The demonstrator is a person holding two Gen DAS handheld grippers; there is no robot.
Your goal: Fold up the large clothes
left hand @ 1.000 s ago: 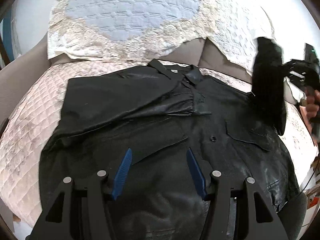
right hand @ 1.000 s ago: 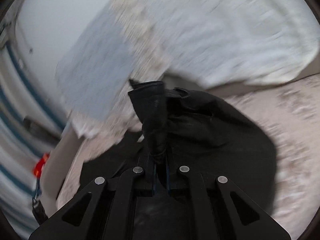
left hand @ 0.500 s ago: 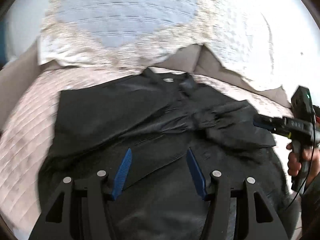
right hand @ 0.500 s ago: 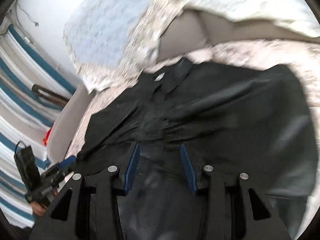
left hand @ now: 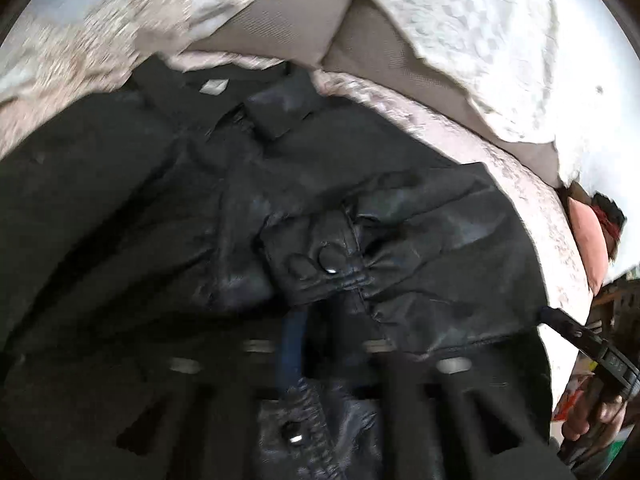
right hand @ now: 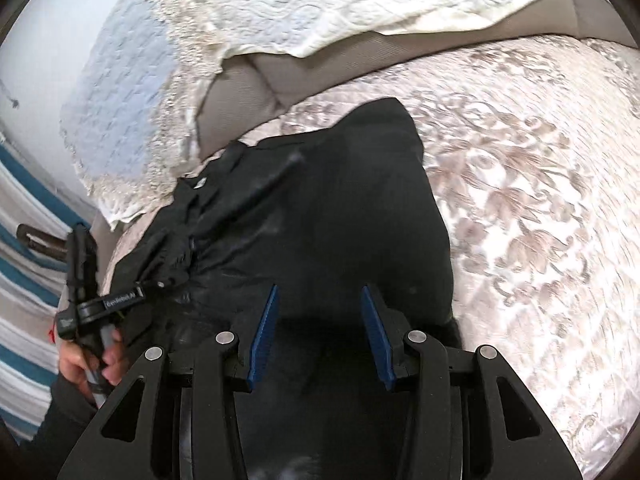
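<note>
Jacket: I see the black jacket [left hand: 168, 216] spread on the bed, filling the centre and lower half of the left wrist view; its collar with a pale label sits near the upper middle of that frame.
Sleeve cuff: a cuff with a snap [left hand: 320, 256] lies folded across the jacket's front, at the centre of the left wrist view.
Left gripper: the left gripper [left hand: 316, 344] is low against the cloth. The frame is blurred, only one blue pad shows, and the rest is buried under dark fabric, so I cannot tell whether it is closed or spread. In the right wrist view it appears at the left edge, small, its tip at the jacket's edge.
Right gripper: the right gripper [right hand: 322, 334] hovers over the jacket's lower part with its blue pads spread wide apart and nothing between them.
Bed cover: the floral quilted cover [right hand: 540, 208] fills the right of the right wrist view.
Pillows: cream lace-edged pillows [right hand: 320, 8] lie along the top of the frame, partly cut off.
Hard to read: jacket folds near the lower edge of both frames merge into the black gripper bodies.
</note>
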